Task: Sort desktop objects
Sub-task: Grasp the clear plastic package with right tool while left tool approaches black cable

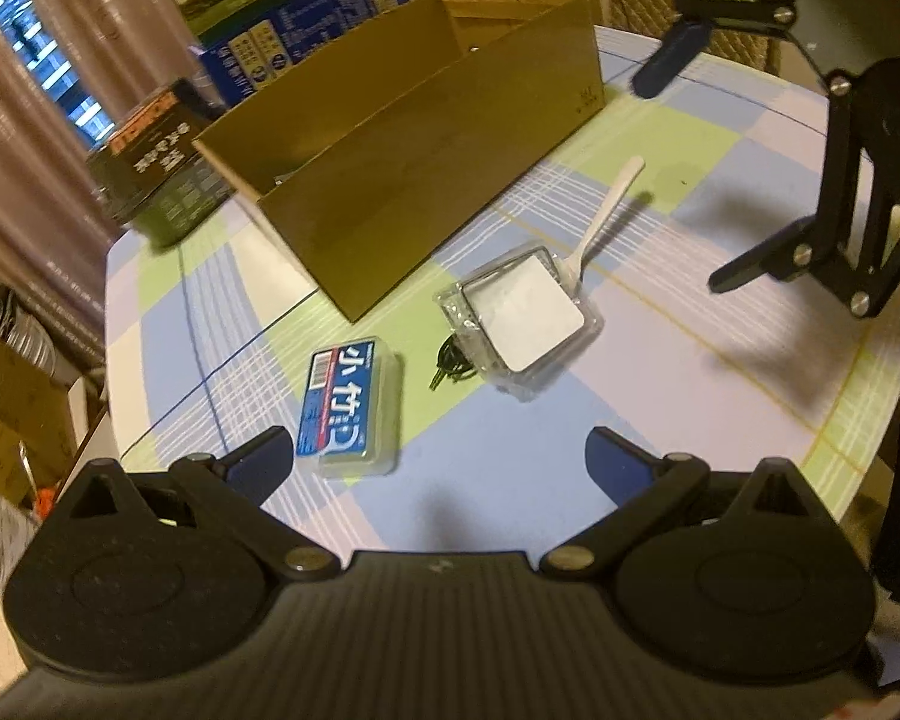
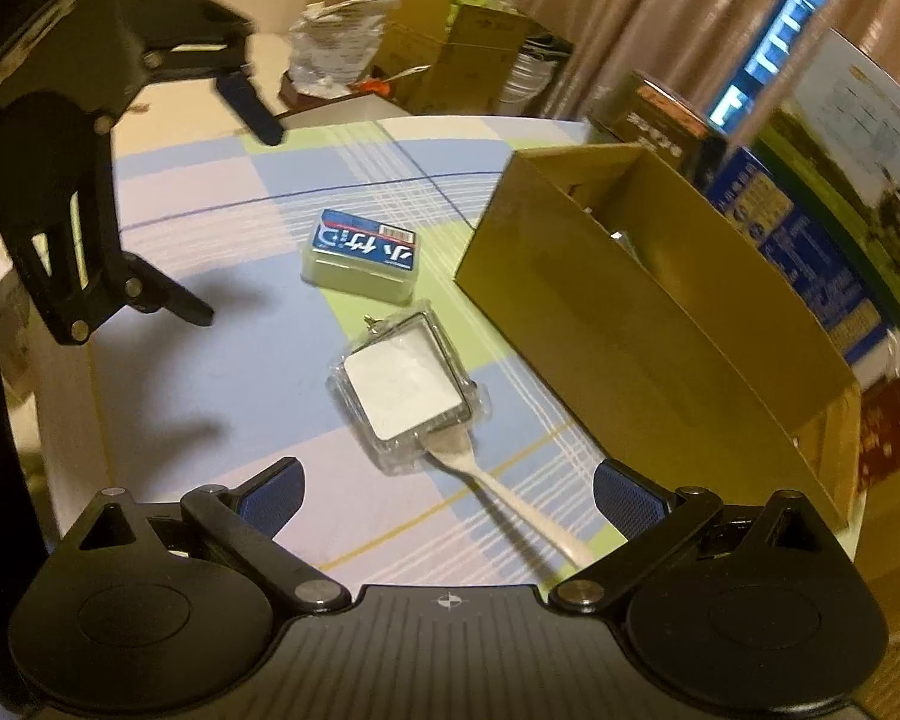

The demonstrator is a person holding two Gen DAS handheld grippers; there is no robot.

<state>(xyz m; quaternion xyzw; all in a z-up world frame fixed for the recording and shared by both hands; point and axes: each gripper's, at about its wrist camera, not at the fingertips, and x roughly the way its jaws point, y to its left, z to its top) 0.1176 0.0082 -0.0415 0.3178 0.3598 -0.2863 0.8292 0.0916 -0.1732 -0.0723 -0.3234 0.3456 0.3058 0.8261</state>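
An open cardboard box point(image 1: 414, 138) stands on the checked table point(image 1: 660, 360); it also shows in the right wrist view point(image 2: 642, 324). In front of it lie a blue-labelled clear case point(image 1: 351, 408) point(image 2: 363, 255), a clear plastic pack with a white card point(image 1: 519, 318) point(image 2: 408, 384), a white plastic fork point(image 1: 600, 219) point(image 2: 510, 504) touching the pack, and a dark key ring point(image 1: 450, 363) beside it. My left gripper point(image 1: 438, 468) is open and empty above the table near the case. My right gripper point(image 2: 450, 498) is open and empty over the fork handle.
A dark printed carton point(image 1: 150, 174) and blue boxes point(image 1: 306, 42) stand behind the cardboard box. Cardboard boxes and bags point(image 2: 450, 48) are stacked off the table's far side. The table's rounded edge point(image 1: 858, 420) is near the right gripper.
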